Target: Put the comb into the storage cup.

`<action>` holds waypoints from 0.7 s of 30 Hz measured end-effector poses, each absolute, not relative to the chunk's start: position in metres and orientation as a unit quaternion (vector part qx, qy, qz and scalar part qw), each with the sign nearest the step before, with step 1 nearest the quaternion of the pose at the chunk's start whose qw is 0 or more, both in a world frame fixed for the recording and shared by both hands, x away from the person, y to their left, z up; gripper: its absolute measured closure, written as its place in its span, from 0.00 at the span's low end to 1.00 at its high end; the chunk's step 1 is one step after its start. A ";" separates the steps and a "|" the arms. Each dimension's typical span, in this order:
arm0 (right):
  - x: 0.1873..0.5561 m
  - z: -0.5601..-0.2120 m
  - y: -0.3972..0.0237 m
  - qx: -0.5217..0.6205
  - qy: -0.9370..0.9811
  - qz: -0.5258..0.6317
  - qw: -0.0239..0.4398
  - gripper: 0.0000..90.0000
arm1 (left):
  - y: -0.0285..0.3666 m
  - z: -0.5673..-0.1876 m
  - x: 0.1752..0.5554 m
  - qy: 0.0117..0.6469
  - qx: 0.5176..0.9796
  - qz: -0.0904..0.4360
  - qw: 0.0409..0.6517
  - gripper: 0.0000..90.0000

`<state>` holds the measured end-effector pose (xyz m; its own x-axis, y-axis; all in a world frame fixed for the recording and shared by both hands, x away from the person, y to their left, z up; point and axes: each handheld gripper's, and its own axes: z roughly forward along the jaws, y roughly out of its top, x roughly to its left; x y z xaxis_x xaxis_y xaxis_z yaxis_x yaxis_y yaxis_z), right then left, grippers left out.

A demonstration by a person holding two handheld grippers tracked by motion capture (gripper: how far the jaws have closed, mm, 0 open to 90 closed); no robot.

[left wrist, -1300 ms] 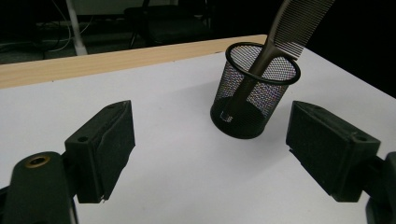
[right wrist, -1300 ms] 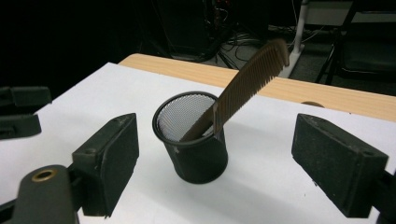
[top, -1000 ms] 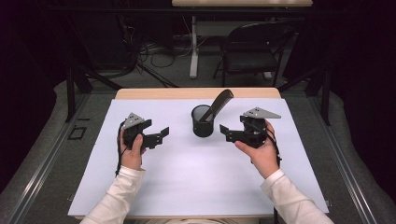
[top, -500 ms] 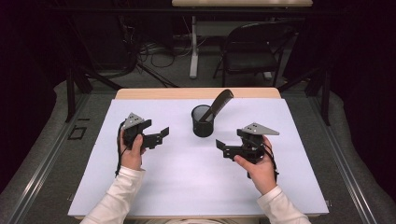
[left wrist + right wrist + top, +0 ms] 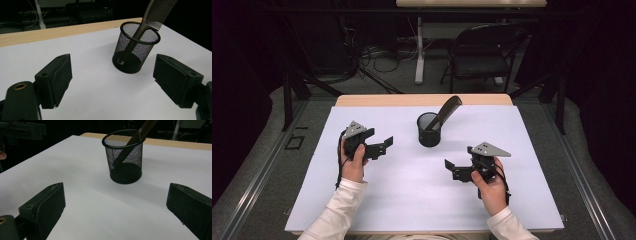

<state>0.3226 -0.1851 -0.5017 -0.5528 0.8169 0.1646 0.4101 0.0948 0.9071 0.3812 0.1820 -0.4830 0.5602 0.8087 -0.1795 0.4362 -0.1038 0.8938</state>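
A black mesh cup (image 5: 429, 131) stands on the white table sheet (image 5: 412, 200), toward the back middle. A dark comb (image 5: 445, 112) leans in it, teeth end up and to the right. My left gripper (image 5: 383, 145) is held left of the cup, open and empty, pointing right toward it. My right gripper (image 5: 451, 169) hovers right of and nearer than the cup, pointing left. Its jaws have just been opening and stand wide with nothing between them. The left gripper view frames the cup (image 5: 136, 50) and comb (image 5: 156, 12) past open jaws; the right gripper view does too, cup (image 5: 125, 157), comb (image 5: 143, 130).
The table's wooden far edge (image 5: 422, 100) runs behind the sheet. A folding chair (image 5: 484, 55) and a table leg (image 5: 419, 50) stand on the floor beyond. My left gripper (image 5: 22, 131) appears at the top left of the right gripper view.
My right hand has sunk and drawn back from the cup toward the near edge, its jaws spreading a little wider. The left hand, cup and comb have not moved.
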 end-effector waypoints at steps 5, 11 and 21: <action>0.320 -0.511 -0.188 0.426 0.716 0.516 0.198 0.02 | 0.182 -0.483 0.381 0.429 0.723 0.183 0.510 0.18; 0.319 -0.518 -0.194 0.428 0.712 0.520 0.199 0.03 | 0.181 -0.483 0.381 0.426 0.725 0.183 0.509 0.17; 0.320 -0.524 -0.199 0.432 0.710 0.517 0.204 0.03 | 0.182 -0.483 0.381 0.425 0.725 0.182 0.512 0.18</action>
